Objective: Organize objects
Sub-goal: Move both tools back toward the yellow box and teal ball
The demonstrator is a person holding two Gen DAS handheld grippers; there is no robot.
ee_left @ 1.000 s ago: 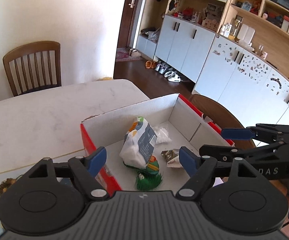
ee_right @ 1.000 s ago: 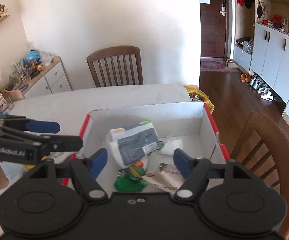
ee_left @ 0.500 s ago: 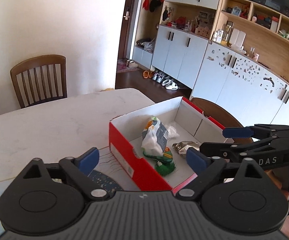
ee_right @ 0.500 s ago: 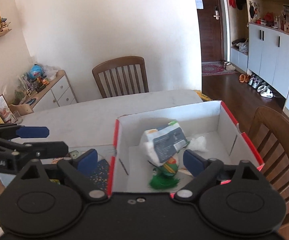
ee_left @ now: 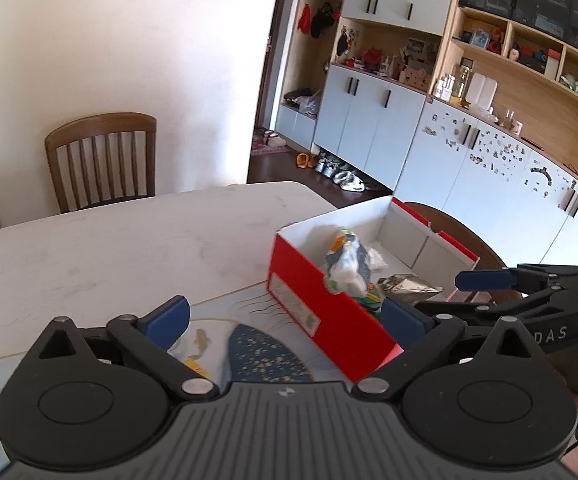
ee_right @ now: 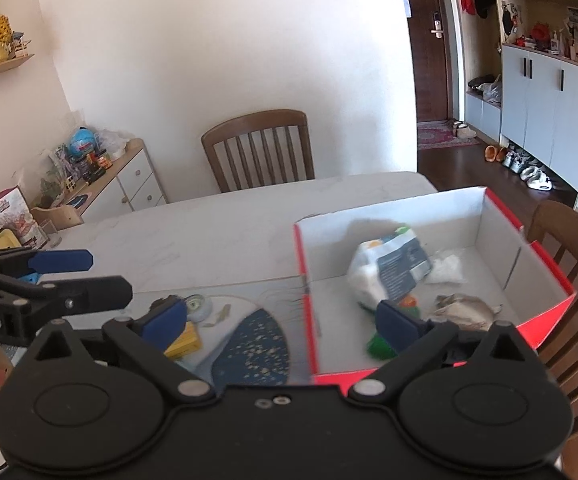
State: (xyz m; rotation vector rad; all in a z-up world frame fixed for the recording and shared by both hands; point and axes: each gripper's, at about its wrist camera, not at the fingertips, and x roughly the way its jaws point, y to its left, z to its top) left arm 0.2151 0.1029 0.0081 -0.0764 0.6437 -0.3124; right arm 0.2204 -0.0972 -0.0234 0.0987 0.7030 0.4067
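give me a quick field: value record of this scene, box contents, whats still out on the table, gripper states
container: red box, open top, white inside, on the white table
in box: white and grey packet, small clear bag, crumpled silver wrapper, green item
outside box: yellow block, round pale disc, both on a patterned mat
left gripper: open, empty
right gripper: open, empty

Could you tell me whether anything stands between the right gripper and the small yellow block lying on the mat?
Nothing visible does. The right gripper is open and empty, and the yellow block lies just beyond its left fingertip on the mat, outside the red box.
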